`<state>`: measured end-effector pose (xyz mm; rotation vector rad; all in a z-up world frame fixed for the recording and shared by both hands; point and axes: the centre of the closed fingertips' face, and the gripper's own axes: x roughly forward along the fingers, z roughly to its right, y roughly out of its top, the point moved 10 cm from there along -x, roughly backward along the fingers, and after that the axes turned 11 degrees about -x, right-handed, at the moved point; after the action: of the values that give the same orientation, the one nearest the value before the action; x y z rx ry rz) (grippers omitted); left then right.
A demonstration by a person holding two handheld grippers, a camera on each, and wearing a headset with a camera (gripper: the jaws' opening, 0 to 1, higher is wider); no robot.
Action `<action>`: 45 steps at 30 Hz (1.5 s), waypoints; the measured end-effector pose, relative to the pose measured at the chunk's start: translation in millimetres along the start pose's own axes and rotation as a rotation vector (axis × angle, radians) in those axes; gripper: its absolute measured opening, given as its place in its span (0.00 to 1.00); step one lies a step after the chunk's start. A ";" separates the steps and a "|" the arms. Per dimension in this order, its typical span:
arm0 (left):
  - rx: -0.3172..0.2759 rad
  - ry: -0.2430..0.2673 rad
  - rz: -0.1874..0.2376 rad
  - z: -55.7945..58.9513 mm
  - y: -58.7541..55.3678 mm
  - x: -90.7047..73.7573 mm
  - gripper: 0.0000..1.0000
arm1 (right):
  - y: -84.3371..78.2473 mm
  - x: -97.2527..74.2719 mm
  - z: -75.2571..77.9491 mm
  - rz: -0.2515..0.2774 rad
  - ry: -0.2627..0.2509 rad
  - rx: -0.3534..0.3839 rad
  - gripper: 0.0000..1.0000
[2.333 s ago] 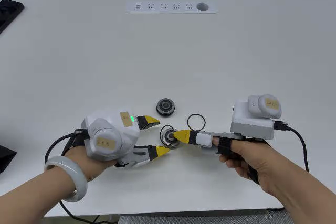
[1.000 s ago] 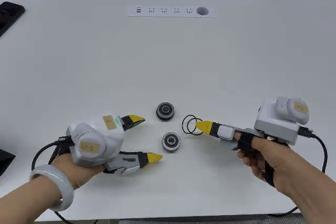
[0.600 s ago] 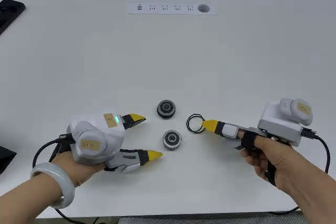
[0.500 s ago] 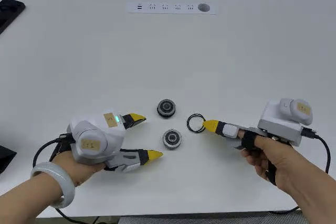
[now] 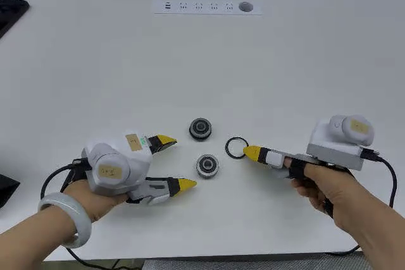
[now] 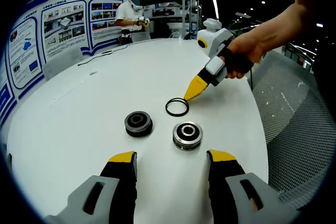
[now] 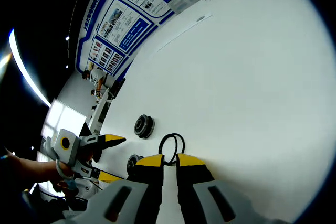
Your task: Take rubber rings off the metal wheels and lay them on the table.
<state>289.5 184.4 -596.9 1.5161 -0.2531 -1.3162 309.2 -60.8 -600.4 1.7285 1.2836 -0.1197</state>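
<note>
Two metal wheels sit mid-table. The far wheel (image 5: 200,128) (image 6: 138,123) (image 7: 144,125) wears a black rubber ring, while the near wheel (image 5: 207,165) (image 6: 187,134) is bare metal. To their right, loose black rubber rings (image 5: 236,147) (image 6: 177,107) (image 7: 171,144) lie flat on the table, overlapping. My right gripper (image 5: 252,152) (image 6: 194,88) (image 7: 169,160) is shut, its yellow tip touching the rings' edge; whether it pinches one I cannot tell. My left gripper (image 5: 177,161) (image 6: 170,157) stands open, short of the bare wheel.
A white power strip (image 5: 205,7) lies at the far side of the white table (image 5: 285,74). Dark objects sit at the far left corner (image 5: 11,7) and the left edge (image 5: 5,189). The table's front edge runs just below both hands.
The right gripper drew a ring off the near wheel, carried it right and set it beside the ring lying there. The left gripper backed away to the left, still open.
</note>
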 end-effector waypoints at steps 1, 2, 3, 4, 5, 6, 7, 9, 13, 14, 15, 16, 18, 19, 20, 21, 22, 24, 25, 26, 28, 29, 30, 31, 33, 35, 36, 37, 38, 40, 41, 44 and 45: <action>-0.001 0.000 0.001 0.0 0.1 0.1 0.55 | 0.0 0.1 -0.3 -0.006 -0.003 -0.008 0.11; 0.000 0.000 0.001 0.2 0.5 0.0 0.55 | 0.3 0.1 -0.7 -0.008 -0.007 -0.017 0.11; 0.002 0.000 0.001 0.5 1.0 0.0 0.55 | 1.0 -0.1 -0.2 -0.007 -0.017 -0.037 0.13; 0.002 0.000 0.000 0.5 1.0 -0.1 0.54 | 1.5 -0.3 0.2 -0.006 -0.023 -0.051 0.13; 0.002 0.001 0.000 0.3 1.1 0.0 0.55 | 2.0 -0.5 0.4 -0.007 -0.025 -0.061 0.14; 0.003 0.003 0.001 0.0 1.1 -0.2 0.55 | 2.2 -0.6 0.7 -0.011 -0.025 -0.059 0.14; 0.002 0.003 0.001 -0.3 1.1 -0.2 0.54 | 2.5 -0.8 1.5 -0.009 -0.026 -0.061 0.14; 0.004 0.007 0.004 -1.1 1.9 -0.4 0.54 | 4.5 -1.5 3.5 0.001 -0.030 -0.066 0.14; -0.003 0.017 0.013 -3.3 5.2 -0.4 0.52 | 8.5 -0.5 2.6 0.018 -0.022 -0.063 0.14; -0.004 0.021 0.015 -3.8 6.4 -0.3 0.52 | 9.1 0.0 2.2 0.018 -0.019 -0.060 0.14; -0.003 0.026 0.021 -4.7 8.5 -0.2 0.52 | 9.9 0.8 1.2 0.021 -0.016 -0.059 0.14; -0.006 0.027 0.024 -5.5 9.6 0.1 0.51 | 10.4 1.3 0.6 0.023 -0.013 -0.058 0.14; -0.006 0.038 0.030 -7.7 12.5 0.9 0.49 | 11.2 3.1 -1.8 0.025 -0.002 -0.054 0.13; -0.006 0.040 0.031 -8.4 13.8 1.2 0.48 | 11.6 3.9 -2.6 0.026 0.000 -0.053 0.13; -0.008 0.041 0.034 -9.1 15.1 1.5 0.47 | 11.9 4.7 -3.4 0.027 0.003 -0.053 0.13; -0.009 0.045 0.041 -10.6 17.1 2.5 0.47 | 12.5 6.1 -4.9 0.028 0.011 -0.051 0.13; -0.008 0.048 0.042 -11.5 18.4 3.1 0.46 | 13.0 7.0 -5.8 0.030 0.014 -0.051 0.13; -0.005 0.050 0.046 -14.0 21.5 5.2 0.44 | 14.4 9.7 -7.7 0.028 0.021 -0.050 0.13; -0.003 0.054 0.046 -15.2 22.7 6.2 0.43 | 14.9 10.7 -8.3 0.028 0.024 -0.051 0.13; -0.003 0.055 0.048 -16.2 24.0 7.0 0.43 | 15.8 11.7 -9.0 0.028 0.027 -0.051 0.13; -0.008 0.057 0.060 -17.9 29.5 9.8 0.41 | 18.5 14.2 -10.6 0.029 0.034 -0.054 0.13; -0.007 0.059 0.061 -18.6 31.2 10.9 0.41 | 19.3 15.2 -10.9 0.029 0.036 -0.055 0.13; -0.007 0.061 0.062 -20.0 33.2 12.8 0.40 | 20.2 16.5 -11.3 0.029 0.040 -0.055 0.13; -0.005 0.061 0.063 -20.8 34.2 13.9 0.39 | 20.7 17.5 -11.3 0.028 0.042 -0.054 0.13; -0.002 0.063 0.060 -22.2 36.6 16.9 0.38 | 22.1 19.7 -10.8 0.026 0.046 -0.056 0.13; 0.004 0.065 0.055 -24.3 37.6 19.3 0.37 | 23.3 21.3 -10.7 0.025 0.051 -0.057 0.13; 0.005 0.065 0.052 -24.9 38.3 20.7 0.37 | 23.9 22.5 -10.9 0.023 0.054 -0.058 0.13; 0.008 0.065 0.050 -25.2 38.9 21.5 0.36 | 24.5 23.3 -10.7 0.023 0.055 -0.059 0.13; 0.013 0.065 0.048 -26.1 40.1 22.9 0.35 | 25.8 24.7 -9.4 0.022 0.057 -0.060 0.13; 0.017 0.064 0.041 -27.5 42.3 25.3 0.34 | 26.5 26.7 -9.7 0.020 0.062 -0.060 0.13; 0.019 0.063 0.041 -27.9 43.1 26.0 0.33 | 26.7 27.3 -10.5 0.020 0.064 -0.061 0.13; 0.027 0.063 0.033 -29.4 45.9 28.8 0.30 | 27.6 29.7 -11.1 0.018 0.068 -0.062 0.13; 0.027 0.062 0.032 -30.2 47.3 29.9 0.29 | 28.0 30.7 -11.5 0.017 0.070 -0.062 0.13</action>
<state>346.4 160.1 -582.2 1.5665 -0.2555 -1.2430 340.1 -31.4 -594.2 1.7035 1.3097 -0.0090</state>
